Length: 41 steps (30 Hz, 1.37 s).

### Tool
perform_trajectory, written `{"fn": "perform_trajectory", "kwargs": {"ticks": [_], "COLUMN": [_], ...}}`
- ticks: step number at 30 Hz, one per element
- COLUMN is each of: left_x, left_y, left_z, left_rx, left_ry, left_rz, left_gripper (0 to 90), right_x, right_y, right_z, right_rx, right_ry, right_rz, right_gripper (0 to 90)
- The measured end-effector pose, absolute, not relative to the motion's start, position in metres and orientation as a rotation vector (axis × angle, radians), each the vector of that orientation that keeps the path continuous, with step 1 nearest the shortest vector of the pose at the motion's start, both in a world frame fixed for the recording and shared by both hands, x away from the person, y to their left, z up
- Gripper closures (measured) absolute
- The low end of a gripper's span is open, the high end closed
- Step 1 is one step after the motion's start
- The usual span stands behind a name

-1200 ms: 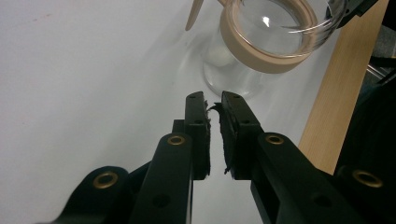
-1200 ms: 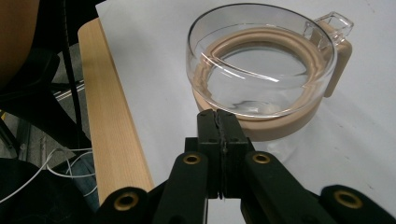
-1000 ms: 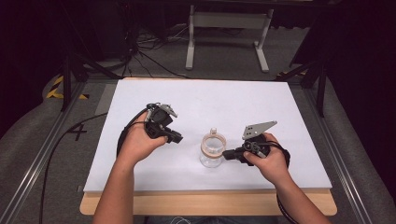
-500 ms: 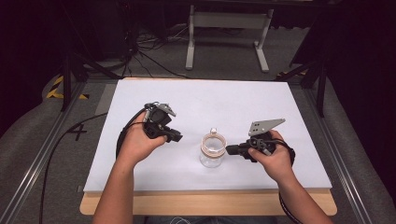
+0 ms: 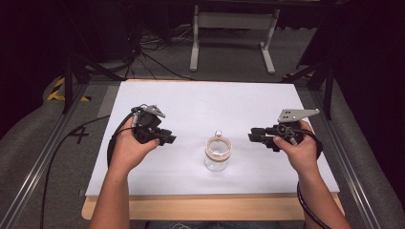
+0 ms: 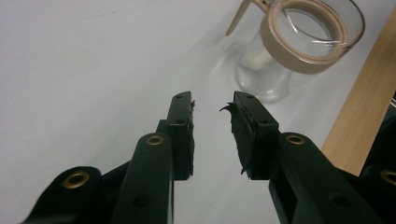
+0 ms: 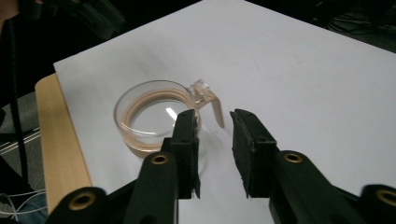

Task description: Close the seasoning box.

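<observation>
On the table [image 5: 191,102], at nine o'clock of a clear glass jar [image 5: 218,153], the left gripper [image 5: 168,139] is being held with fingers apart and empty. The jar is being left standing upright between both tools. At three o'clock, the right gripper [image 5: 253,136] is likewise being held parted. Nothing is being grasped yet; any handling is judged still ahead.

Glass jar [image 6: 299,51] rim is getting clipped by the left gripper view's top edge, and its white contents are staying too blurred through the glass to identify.
</observation>
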State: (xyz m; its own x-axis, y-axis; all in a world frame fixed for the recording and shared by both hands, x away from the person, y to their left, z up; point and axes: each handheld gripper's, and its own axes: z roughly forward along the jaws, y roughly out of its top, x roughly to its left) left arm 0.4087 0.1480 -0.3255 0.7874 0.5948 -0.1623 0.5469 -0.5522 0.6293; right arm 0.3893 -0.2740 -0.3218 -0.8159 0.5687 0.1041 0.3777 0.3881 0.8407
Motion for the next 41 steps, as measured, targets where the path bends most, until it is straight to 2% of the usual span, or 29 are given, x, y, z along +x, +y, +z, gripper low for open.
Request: {"fn": "perform_trajectory", "kwargs": {"ticks": [8, 14, 25, 32, 41], "left_x": [0.414, 0.421, 0.434, 0.441, 0.444], "left_y": [0.159, 0.165, 0.174, 0.177, 0.18], "left_z": [-0.332, -0.341, -0.363, -0.378, -0.385], "left_rx": [2.248, 2.218, 2.197, 2.218, 2.227], "left_ry": [0.907, 0.933, 0.975, 0.944, 0.969], "left_rz": [0.109, 0.077, 0.053, 0.066, 0.061], "left_gripper": [67.8, 67.2, 66.3, 64.6, 64.2], "right_x": [0.409, 0.423, 0.442, 0.452, 0.454], "right_y": [-0.303, -0.322, -0.341, -0.349, -0.353], "right_z": [-0.336, -0.355, -0.391, -0.416, -0.423], "right_rx": [0.975, 1.079, 1.163, 1.132, 1.177], "right_ry": [2.371, 2.339, 2.346, 2.385, 2.391], "right_rz": [1.293, 1.207, 1.145, 1.126, 1.146], "right_gripper": [55.5, 45.4, 43.3, 43.3, 41.2]}}
